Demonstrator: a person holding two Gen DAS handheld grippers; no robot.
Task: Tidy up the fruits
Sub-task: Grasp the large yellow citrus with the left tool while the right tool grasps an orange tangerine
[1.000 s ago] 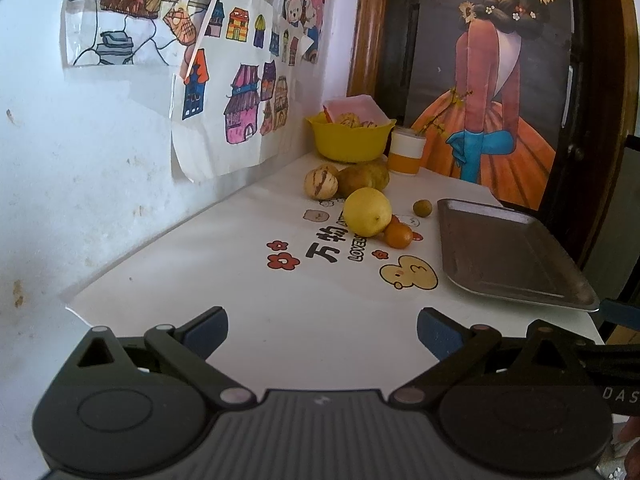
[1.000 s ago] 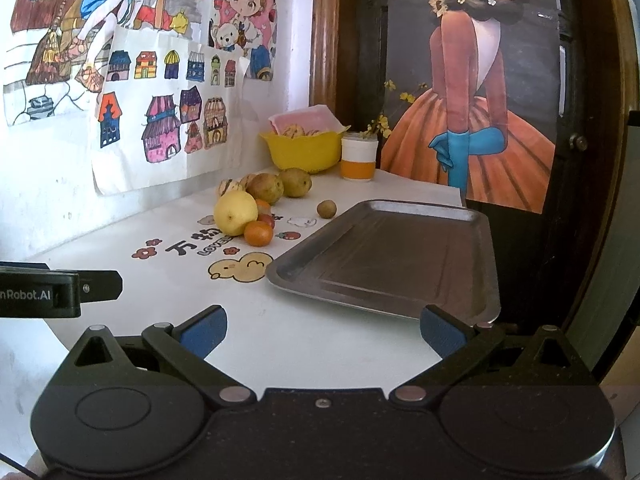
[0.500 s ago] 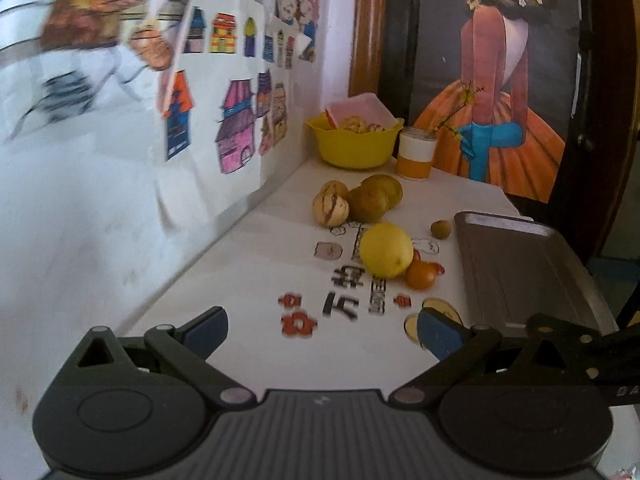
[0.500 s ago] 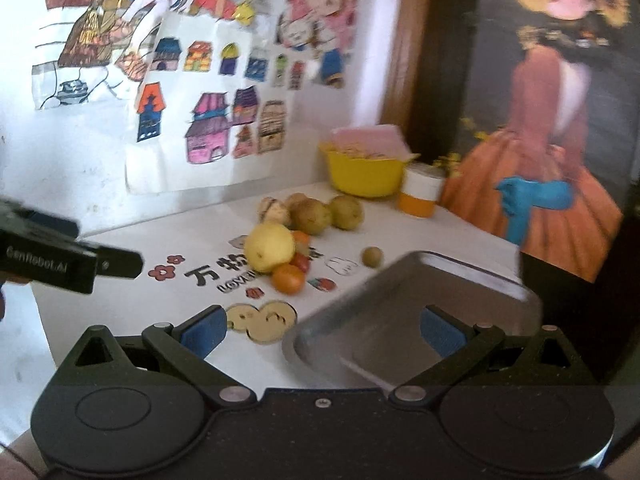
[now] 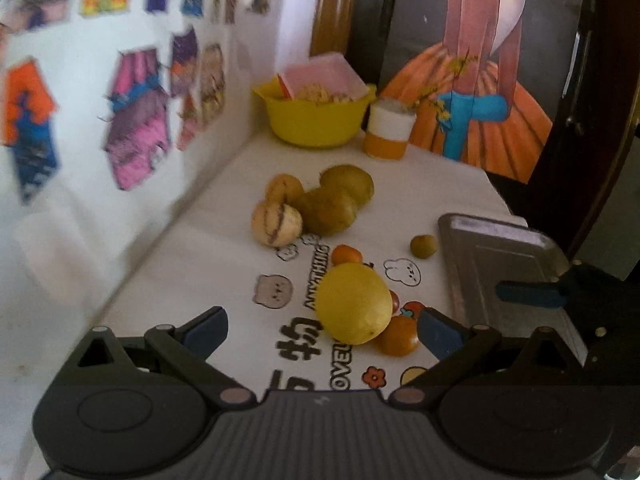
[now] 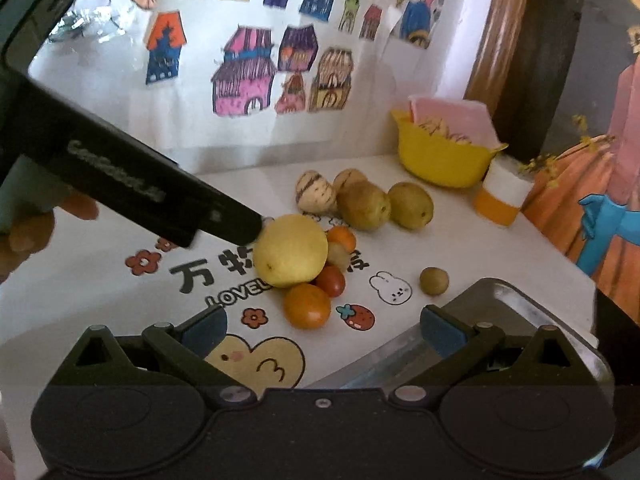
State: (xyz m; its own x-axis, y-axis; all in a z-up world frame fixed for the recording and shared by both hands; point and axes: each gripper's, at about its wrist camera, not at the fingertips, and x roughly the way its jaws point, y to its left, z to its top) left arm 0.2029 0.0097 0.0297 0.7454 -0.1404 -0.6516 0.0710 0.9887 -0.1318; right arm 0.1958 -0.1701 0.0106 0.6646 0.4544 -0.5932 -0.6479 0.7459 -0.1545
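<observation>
Fruit sits loose in a cluster mid-table, none on the tray yet. Big yellow fruit (image 5: 354,303) is nearest, with an orange (image 5: 398,335) touching its right side and a second small orange (image 5: 346,255) just behind. Farther back: a striped pale fruit (image 5: 276,224) and two brownish-green fruits (image 5: 332,210), bunched and touching. One small green fruit (image 5: 423,246) lies alone, just beside the tray's far-left corner. Metal tray (image 5: 492,264) is on the right of the table (image 5: 224,248), bare where visible, likely the drop spot.

Left hand-held gripper (image 5: 322,328) is spread wide, empty, with the yellow fruit between its fingers, probably lining up a grab. Right hand-held gripper (image 6: 324,330) is also wide and empty, low over the tray's near edge, looks like it's waiting.

Right view shows what the left misses: a red tomato-like fruit (image 6: 331,281) and a pale one tucked behind the yellow fruit, plus the left tool's black body reaching the yellow fruit's left side. Left view shows more of the tray surface. Yellow bowl (image 5: 316,116) and orange-white cup (image 5: 390,132) sit at the far end.
</observation>
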